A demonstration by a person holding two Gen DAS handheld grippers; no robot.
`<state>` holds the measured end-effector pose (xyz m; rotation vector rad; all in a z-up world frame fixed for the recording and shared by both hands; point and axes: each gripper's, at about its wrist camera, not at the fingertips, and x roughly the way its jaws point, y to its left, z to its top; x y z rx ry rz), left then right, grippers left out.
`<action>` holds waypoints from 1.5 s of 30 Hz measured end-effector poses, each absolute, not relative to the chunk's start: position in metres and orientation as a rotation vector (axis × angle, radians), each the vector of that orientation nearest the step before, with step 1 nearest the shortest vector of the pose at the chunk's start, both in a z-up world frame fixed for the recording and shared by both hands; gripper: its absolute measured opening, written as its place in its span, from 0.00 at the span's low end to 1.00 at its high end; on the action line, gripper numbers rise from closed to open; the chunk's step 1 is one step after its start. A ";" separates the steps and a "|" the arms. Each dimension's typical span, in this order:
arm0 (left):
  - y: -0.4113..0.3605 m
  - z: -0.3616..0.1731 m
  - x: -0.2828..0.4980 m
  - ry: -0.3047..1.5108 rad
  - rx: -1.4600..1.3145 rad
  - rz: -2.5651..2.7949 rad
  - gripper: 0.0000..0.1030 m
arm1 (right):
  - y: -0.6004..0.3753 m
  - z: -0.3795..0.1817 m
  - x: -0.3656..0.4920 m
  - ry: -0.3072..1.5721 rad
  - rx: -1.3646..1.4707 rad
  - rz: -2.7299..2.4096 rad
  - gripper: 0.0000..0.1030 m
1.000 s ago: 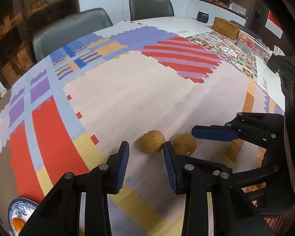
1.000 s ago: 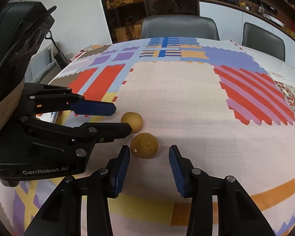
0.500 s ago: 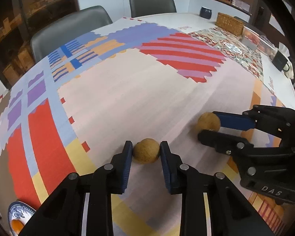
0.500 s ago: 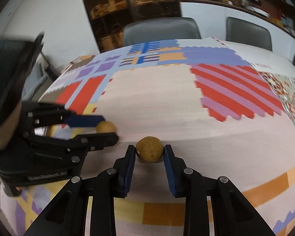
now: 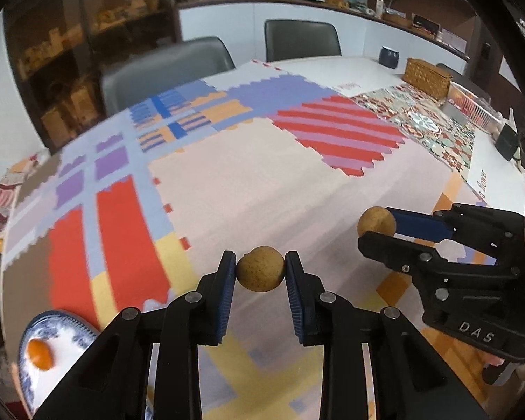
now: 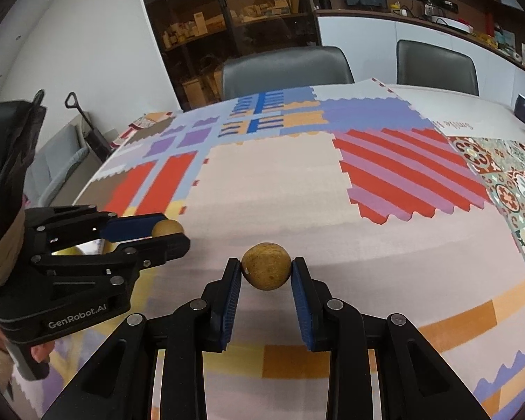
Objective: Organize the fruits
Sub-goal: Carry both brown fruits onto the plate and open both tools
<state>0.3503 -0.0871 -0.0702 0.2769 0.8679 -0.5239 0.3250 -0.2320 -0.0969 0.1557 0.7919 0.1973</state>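
While each brown round fruit sits pinched between a pair of blue pads, neither touches the patchwork cloth (image 5: pixel 262 182); the left fruit (image 5: pixel 260 268) is held at lower centre of the left view by the left gripper (image 5: pixel 260 269), the right fruit (image 6: pixel 266 270) likewise by the right gripper (image 6: pixel 266 273); both look lifted, no long axis to mind; the blue-and-white plate (image 5: pixel 66 329) with an orange fruit (image 5: pixel 39 353) lies at lower left, nearer the left gripper, probably the goal.

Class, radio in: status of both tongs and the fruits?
Left tongs shut on brown fruit. Right tongs shut on second brown fruit. Plate holds orange fruit. Nothing in the way.
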 end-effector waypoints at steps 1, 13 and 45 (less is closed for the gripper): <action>-0.085 -0.067 0.347 0.857 0.273 -0.516 0.28 | -0.231 -0.094 0.323 0.785 0.156 0.201 0.30; -0.043 -0.019 0.299 0.750 0.189 -0.411 0.28 | -0.203 -0.051 0.289 0.702 0.127 0.290 0.30; 0.090 0.019 0.231 0.640 0.082 -0.165 0.28 | -0.073 0.000 0.258 0.620 -0.025 0.525 0.30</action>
